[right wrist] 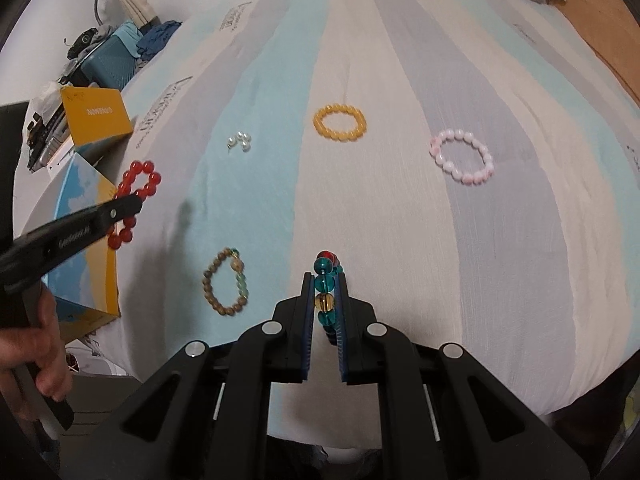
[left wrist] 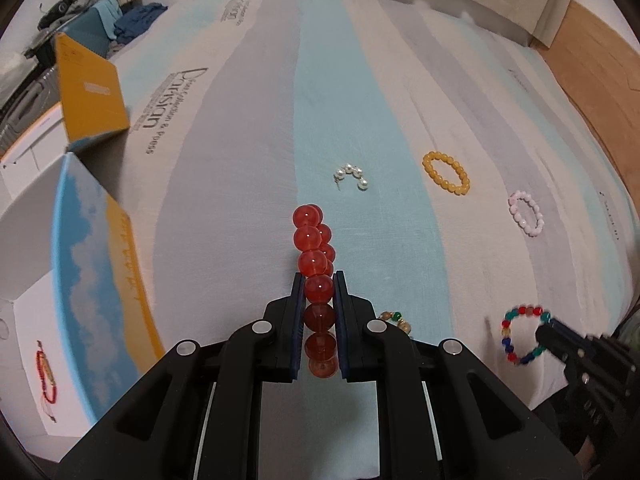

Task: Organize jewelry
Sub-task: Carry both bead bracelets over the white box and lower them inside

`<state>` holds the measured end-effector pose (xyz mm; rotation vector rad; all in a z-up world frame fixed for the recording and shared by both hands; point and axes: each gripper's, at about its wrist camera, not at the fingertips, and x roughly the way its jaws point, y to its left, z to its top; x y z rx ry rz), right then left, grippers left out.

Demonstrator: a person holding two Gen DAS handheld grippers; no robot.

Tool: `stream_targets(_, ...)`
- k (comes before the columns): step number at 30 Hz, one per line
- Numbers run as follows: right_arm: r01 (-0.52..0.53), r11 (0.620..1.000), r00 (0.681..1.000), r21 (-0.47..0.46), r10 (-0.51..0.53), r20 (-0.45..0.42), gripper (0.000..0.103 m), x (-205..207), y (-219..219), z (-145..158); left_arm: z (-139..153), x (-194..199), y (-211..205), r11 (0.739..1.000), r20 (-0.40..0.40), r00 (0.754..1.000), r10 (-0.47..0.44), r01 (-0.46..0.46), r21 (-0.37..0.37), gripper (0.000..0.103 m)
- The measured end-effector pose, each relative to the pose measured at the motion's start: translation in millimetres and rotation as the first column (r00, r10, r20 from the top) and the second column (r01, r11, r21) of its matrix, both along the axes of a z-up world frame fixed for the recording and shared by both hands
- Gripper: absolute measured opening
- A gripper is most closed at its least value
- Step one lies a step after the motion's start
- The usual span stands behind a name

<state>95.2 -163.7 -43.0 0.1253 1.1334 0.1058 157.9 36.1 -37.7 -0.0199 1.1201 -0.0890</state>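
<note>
My left gripper (left wrist: 317, 280) is shut on a red bead bracelet (left wrist: 314, 262), which hangs edge-on above the striped cloth; the right wrist view shows that red bead bracelet (right wrist: 138, 188) as a loop. My right gripper (right wrist: 325, 278) is shut on a multicoloured bead bracelet (right wrist: 324, 276), seen from the left wrist as a ring (left wrist: 520, 334). On the cloth lie a yellow bracelet (right wrist: 339, 122), a pink bracelet (right wrist: 462, 162), a pearl piece (right wrist: 240, 142) and a brown-and-green bracelet (right wrist: 226, 284).
An open white box (left wrist: 24, 280) with a blue-and-yellow lid (left wrist: 100, 264) stands at the left and holds a red cord bracelet (left wrist: 46, 372). A yellow box (left wrist: 90, 90) stands behind it. A person's hand (right wrist: 36, 352) grips the left tool. Wooden floor (left wrist: 592, 52) lies beyond the cloth's right edge.
</note>
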Motion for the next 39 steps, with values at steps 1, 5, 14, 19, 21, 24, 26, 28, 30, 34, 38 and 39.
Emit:
stream_targets(1,-0.004,1.0,1.0,-0.002,0.004,0.006,0.009,2.1,2.3,3.5,1.5,-1.0,1.6,1.0,0.001,1.0,0.002,-0.002,0.002,0.012)
stream_targets(5,-0.022,1.0,0.999,-0.007,0.023,0.029,0.009,8.3,14.0,16.8,15.4,-9.0,16.7,1.0,0.016,1.0,0.011,-0.011,0.001,0.012)
stream_targets(14,-0.086,0.996,0.993,-0.02,0.087,0.082,0.009,18.0,56.9,50.5,54.3,-28.4,57.1,0.999,0.069,0.997,0.045,-0.046,0.009,0.012)
stream_targets(19,-0.123,0.992,0.987,-0.009,0.124,0.101,0.009,21.8,85.5,64.2,70.2,-41.8,86.8,0.996,0.089,0.993,0.078,-0.081,0.025,0.012)
stream_targets(21,-0.139,0.99,0.984,-0.007,0.139,0.11,0.009,21.8,99.0,70.2,76.4,-48.6,100.5,0.994,0.105,0.99,0.09,-0.096,0.046,0.012)
stream_targets(24,-0.166,0.986,0.979,-0.001,0.165,0.12,0.009,21.1,121.1,78.8,81.9,-56.1,123.6,0.992,0.102,0.988,0.119,-0.123,0.035,0.012)
stream_targets(26,-0.185,0.983,0.975,0.002,0.183,0.128,0.009,20.6,134.8,84.1,84.4,-61.3,138.3,0.989,0.106,0.985,0.138,-0.143,0.045,0.012)
stream_targets(28,-0.212,0.977,0.968,0.002,0.21,0.14,0.009,19.4,155.1,91.3,85.8,-66.0,154.1,0.986,0.105,0.982,0.16,-0.165,0.038,0.012)
stream_targets(30,-0.234,0.972,0.962,0.002,0.231,0.147,0.009,17.7,170.5,95.7,86.4,-72.0,168.9,0.982,0.103,0.978,0.183,-0.187,0.033,0.012)
stream_targets(34,-0.282,0.96,0.947,0.002,0.278,0.159,0.009,13.9,203.5,104.2,87.1,-83.7,195.1,0.973,0.101,0.97,0.223,-0.227,0.034,0.012)
stream_targets(38,-0.326,0.945,0.933,0.001,0.321,0.164,0.009,10.5,237.7,108.8,86.8,-94.9,226.2,0.961,0.093,0.959,0.269,-0.273,0.036,0.013)
stream_targets(39,-0.341,0.94,0.927,0.0,0.336,0.164,0.009,9.5,248.0,109.6,86.6,-98.1,233.8,0.958,0.091,0.956,0.28,-0.284,0.038,0.012)
